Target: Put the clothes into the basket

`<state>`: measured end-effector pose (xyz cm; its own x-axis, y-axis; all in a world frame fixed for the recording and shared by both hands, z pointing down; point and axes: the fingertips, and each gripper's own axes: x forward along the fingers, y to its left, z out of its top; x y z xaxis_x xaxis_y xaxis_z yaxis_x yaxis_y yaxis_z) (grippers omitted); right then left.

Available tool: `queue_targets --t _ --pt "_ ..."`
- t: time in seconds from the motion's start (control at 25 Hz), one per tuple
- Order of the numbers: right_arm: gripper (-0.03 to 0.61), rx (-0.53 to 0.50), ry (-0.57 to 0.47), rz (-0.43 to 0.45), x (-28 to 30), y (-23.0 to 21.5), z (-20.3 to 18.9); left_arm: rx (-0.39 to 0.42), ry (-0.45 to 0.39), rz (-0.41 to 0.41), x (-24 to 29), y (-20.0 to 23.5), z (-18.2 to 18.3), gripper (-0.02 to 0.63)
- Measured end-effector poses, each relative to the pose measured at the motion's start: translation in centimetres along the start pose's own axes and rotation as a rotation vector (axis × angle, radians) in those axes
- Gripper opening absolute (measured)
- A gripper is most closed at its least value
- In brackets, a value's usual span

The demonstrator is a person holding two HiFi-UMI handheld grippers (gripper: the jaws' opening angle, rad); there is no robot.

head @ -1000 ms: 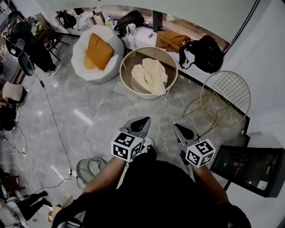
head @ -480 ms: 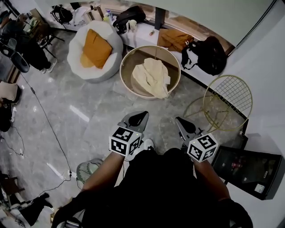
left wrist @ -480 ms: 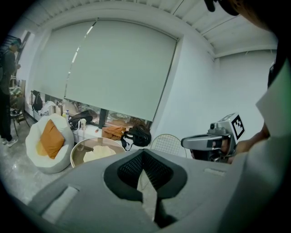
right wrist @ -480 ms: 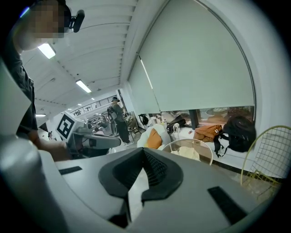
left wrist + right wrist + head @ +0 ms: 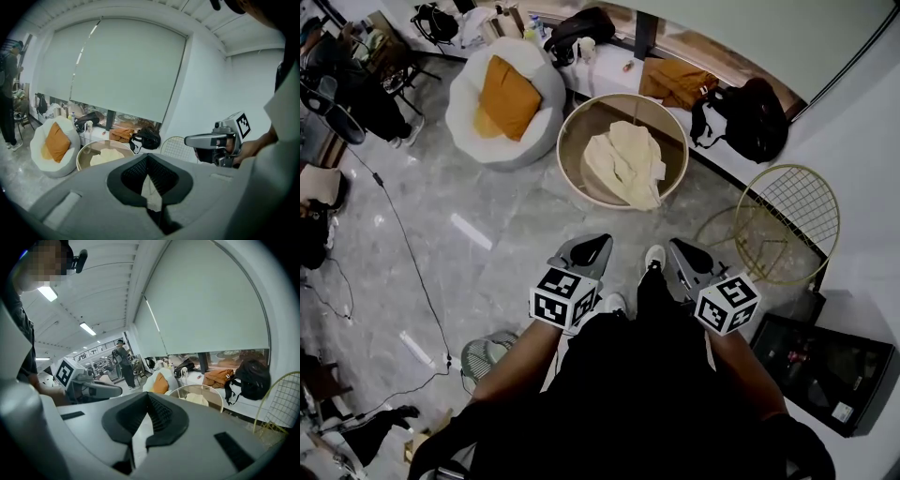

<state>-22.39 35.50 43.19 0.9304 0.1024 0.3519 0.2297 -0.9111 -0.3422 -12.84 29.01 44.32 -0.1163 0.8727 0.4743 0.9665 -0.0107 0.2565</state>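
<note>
Left gripper [image 5: 592, 246]: jaws together, nothing between them, confirmed in its own view [image 5: 149, 161]. Right gripper [image 5: 682, 251]: jaws likewise closed and empty [image 5: 149, 401]. Both were held side by side in front of the body, tips towards the basket [image 5: 619, 97] and well apart from it.

Change against one second earlier: a white shoe [image 5: 654, 258] had come forward between the two grippers, where only floor showed before. The wire chair [image 5: 787, 225] sat lower and further right in the head view. Jaws were unchanged.

Cream garment [image 5: 626, 161]: inside the basket, crumpled, same pose as before. Its long axis ran diagonally, from the basket's far-left part to its near-right wall, with the broader end at the near right. An orange garment [image 5: 675, 82] lay on the ledge [image 5: 609, 70] behind the basket.
</note>
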Motion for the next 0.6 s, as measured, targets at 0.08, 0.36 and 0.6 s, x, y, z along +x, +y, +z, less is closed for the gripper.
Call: queue_targets --t 0.08,0.36,0.6 --pt "0.014 0.003 0.001 0.015 1.0 -1.0 0.5 0.0 0.005 0.017 0.7 0.7 0.5 0.003" --pt "0.014 -0.011 -0.016 0.063 4.8 -5.8 4.3 0.011 0.021 0.061 5.8 3.0 4.2 0.003" --pt "0.014 0.011 0.001 0.09 8.4 -11.8 6.7 0.011 0.03 0.111 10.8 5.1 7.7 0.003"
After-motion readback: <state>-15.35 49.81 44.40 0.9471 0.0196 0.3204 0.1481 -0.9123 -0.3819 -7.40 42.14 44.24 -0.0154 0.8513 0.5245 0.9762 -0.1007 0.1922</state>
